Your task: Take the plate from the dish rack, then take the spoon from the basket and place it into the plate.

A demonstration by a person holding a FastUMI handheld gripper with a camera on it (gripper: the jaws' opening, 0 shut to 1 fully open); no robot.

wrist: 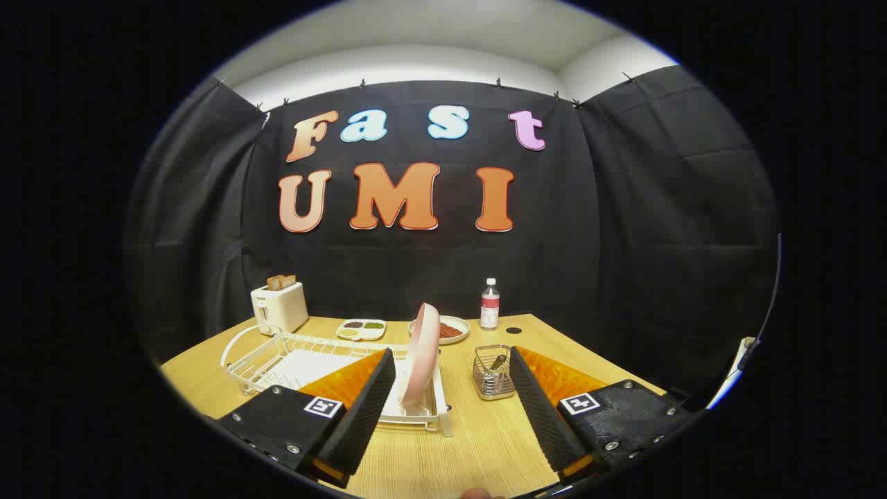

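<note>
A pink plate (422,355) stands on edge in the white wire dish rack (291,360) on the wooden table, just ahead of my left finger. A small wire basket (493,378) sits to the right of the rack, close to my right finger, and a spoon (497,363) leans inside it with its dark end up. My gripper (452,362) is open, its fingers spread wide with nothing between them. The plate's lower edge sits between the rack's wires, and the left finger hides part of the rack.
At the back of the table (478,443) stand a white toaster (279,305) with bread, a divided dish of beans (361,329), a bowl of red beans (449,330) behind the plate, and a water bottle (490,303). A dark hole (513,330) marks the tabletop near the bottle.
</note>
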